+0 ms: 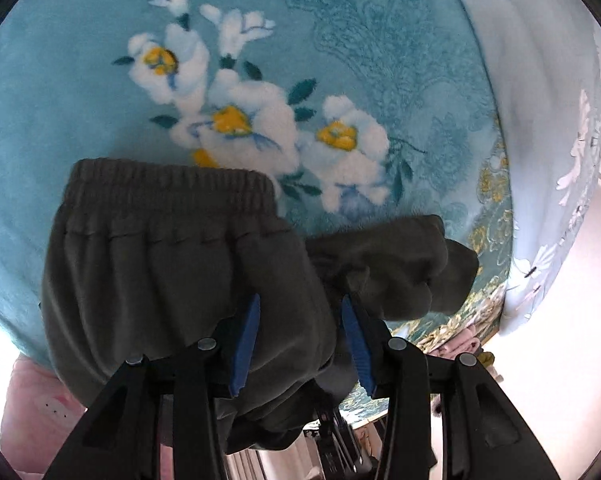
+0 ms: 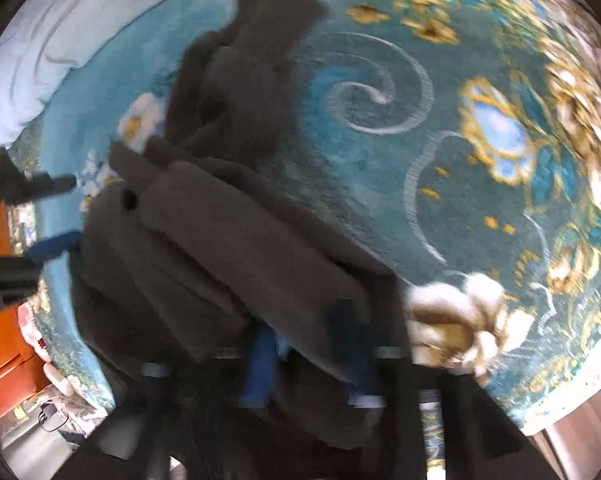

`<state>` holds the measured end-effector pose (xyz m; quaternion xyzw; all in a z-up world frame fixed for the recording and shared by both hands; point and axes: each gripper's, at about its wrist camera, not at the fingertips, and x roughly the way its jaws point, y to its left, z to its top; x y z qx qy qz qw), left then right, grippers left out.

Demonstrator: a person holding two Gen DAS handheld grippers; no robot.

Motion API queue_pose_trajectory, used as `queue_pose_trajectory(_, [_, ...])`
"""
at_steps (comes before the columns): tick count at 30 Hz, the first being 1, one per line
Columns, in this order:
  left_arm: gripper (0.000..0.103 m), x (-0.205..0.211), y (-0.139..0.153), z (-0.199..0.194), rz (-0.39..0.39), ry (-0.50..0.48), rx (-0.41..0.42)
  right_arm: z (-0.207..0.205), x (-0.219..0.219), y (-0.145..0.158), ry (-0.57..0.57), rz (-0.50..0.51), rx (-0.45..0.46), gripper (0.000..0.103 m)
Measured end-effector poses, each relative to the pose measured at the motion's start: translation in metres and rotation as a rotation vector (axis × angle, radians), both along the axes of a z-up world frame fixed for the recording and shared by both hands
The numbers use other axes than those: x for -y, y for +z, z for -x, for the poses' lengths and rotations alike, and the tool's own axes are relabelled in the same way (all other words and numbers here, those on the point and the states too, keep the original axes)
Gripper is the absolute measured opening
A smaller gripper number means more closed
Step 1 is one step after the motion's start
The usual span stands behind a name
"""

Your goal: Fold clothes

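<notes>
Dark grey-brown pants point(image 1: 160, 264) with a gathered elastic waistband point(image 1: 172, 184) hang in front of the left wrist camera, above a teal flowered blanket. My left gripper point(image 1: 300, 344) has its blue pads point(image 1: 246, 344) pressed on a thick bunch of this cloth. A second lump of the pants point(image 1: 400, 264) sags to the right. The right wrist view is blurred. There the pants point(image 2: 228, 240) lie in stacked folds over my right gripper point(image 2: 310, 368), whose blue fingers point(image 2: 260, 364) look closed on the cloth. My left gripper point(image 2: 74, 210) shows at the left edge of that view.
The teal blanket point(image 1: 340, 60) with white and yellow flowers covers the bed. A pale blue quilt point(image 1: 532, 80) is heaped along the blanket's far side. Orange furniture point(image 2: 4, 352) stands beyond the bed edge, and something pink point(image 1: 32, 400) lies below it.
</notes>
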<state>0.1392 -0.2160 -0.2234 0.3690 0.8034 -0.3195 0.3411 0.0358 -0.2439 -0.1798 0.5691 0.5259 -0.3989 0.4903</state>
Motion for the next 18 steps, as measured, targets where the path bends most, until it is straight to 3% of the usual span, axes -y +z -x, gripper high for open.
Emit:
queue_pose_trajectory(3, [0.048, 0.002, -0.013, 0.014, -0.034, -0.024, 0.021, 0.038, -0.006, 0.022, -0.130, 0.063, 0.027, 0.008])
queue_pose_trajectory(6, [0.049, 0.001, -0.022, 0.028, -0.049, -0.060, 0.057, 0.084, -0.018, 0.047, -0.263, 0.123, 0.015, 0.007])
queue_pose_trajectory(12, [0.048, -0.001, -0.040, 0.058, -0.063, -0.218, 0.155, 0.143, -0.060, 0.066, -0.411, 0.106, -0.001, 0.008])
queue_pose_trajectory(13, [0.045, -0.002, -0.041, 0.059, -0.060, -0.234, 0.161, 0.150, -0.068, 0.068, -0.432, 0.097, 0.004, 0.008])
queue_pose_trajectory(15, [0.022, -0.005, -0.039, 0.057, -0.040, -0.258, 0.185, 0.163, -0.083, 0.071, -0.470, 0.080, 0.014, 0.008])
queue_pose_trajectory(18, [0.009, -0.011, -0.030, 0.048, -0.009, -0.254, 0.185, 0.173, -0.093, 0.069, -0.500, 0.072, 0.028, 0.008])
